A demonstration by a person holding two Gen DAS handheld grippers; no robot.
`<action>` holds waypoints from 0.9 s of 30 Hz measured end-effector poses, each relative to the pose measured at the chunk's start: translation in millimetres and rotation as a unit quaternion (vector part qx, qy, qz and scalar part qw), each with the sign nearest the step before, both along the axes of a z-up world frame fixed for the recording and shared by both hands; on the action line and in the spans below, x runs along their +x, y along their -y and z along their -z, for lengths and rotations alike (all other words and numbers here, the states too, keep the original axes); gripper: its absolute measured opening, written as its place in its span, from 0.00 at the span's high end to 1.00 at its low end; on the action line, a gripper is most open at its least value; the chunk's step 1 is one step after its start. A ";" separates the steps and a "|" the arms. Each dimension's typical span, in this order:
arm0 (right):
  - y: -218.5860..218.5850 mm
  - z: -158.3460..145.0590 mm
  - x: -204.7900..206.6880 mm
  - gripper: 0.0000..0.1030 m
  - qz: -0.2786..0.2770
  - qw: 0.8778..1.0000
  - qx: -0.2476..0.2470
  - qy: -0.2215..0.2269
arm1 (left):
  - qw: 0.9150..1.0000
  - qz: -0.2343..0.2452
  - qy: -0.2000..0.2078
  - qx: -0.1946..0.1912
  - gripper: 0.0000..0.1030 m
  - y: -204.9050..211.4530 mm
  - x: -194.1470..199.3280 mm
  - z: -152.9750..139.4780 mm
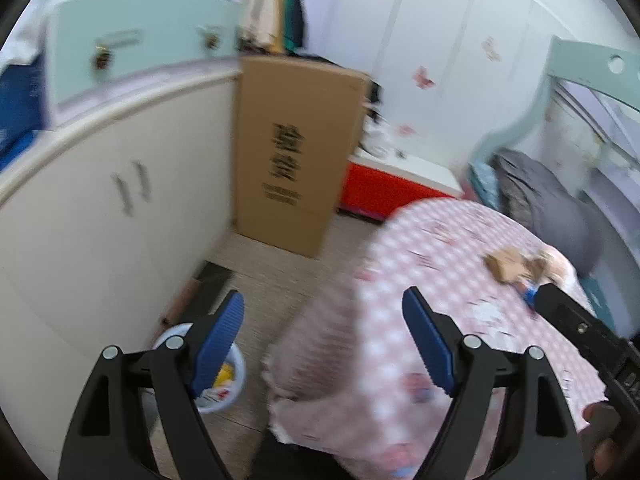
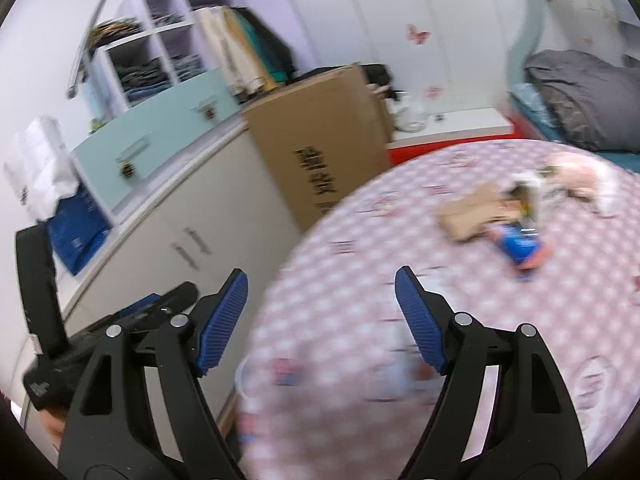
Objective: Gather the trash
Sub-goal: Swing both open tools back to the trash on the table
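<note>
Trash waits on the table, both tools empty

Trash [image 2: 496, 212] sits in a loose heap toward the far side of the table [image 2: 360, 280], and neither tool has any of it. Left tool [image 1: 323, 312]: jaws wide, nothing between the ribbed blue pads [image 1: 222, 340], just floor and the cloth edge showing through the gap. Right tool [image 2: 321, 290]: same story, jaws wide, empty, aimed across the cloth toward the heap. My read is that both are held spread so they can take a piece as soon as they get there.

Now the heap itself, blurred by motion but readable: a flat torn scrap of brown cardboard [image 2: 468, 212], a blue packet [image 2: 518, 246] just beside it, and crumpled pale wrappers [image 2: 576, 184] behind. Thin, light, floppy stuff, I'd judge, so a pinch on an edge should do.

The table wears a soft pink-and-white checked cloth that drapes over its rounded edge. Down on the floor, left of the table and by the cream cabinet [image 1: 100, 220], stands a small white bin [image 1: 236, 376] with something yellow inside; likely the drop point. A tall cardboard box [image 1: 292, 152] leans against the cabinet beyond.
</note>
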State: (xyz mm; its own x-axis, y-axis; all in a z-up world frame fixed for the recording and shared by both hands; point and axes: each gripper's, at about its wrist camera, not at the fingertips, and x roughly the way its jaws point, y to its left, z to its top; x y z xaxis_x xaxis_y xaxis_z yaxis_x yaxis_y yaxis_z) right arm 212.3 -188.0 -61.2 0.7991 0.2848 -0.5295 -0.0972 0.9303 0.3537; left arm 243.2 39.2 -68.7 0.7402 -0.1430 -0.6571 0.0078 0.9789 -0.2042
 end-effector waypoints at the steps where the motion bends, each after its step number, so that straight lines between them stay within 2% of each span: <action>1: 12.2 2.0 0.1 0.27 0.012 1.000 -0.002 -0.003 | 1.000 0.010 -0.001 -0.003 0.23 10.3 2.3 0.6; 6: 69.2 16.8 5.4 0.27 0.061 0.997 -0.028 -0.025 | 0.998 0.060 0.002 0.022 0.23 70.2 15.9 6.4; 9: 93.9 25.8 12.8 0.27 0.088 0.994 -0.049 -0.035 | 0.996 0.085 -0.008 0.019 0.23 97.6 30.2 11.8; 16: 153.9 37.2 25.1 0.27 0.154 0.987 -0.002 -0.040 | 0.990 0.139 -0.002 0.032 0.23 160.6 61.9 23.3; 21: 173.2 43.9 33.9 0.27 0.170 0.984 0.017 -0.045 | 0.981 0.179 -0.010 0.071 0.23 205.8 91.7 39.2; 27: 172.4 45.2 45.7 0.27 0.159 0.986 0.007 -0.054 | 0.981 0.181 -0.027 0.057 0.23 228.5 121.8 52.1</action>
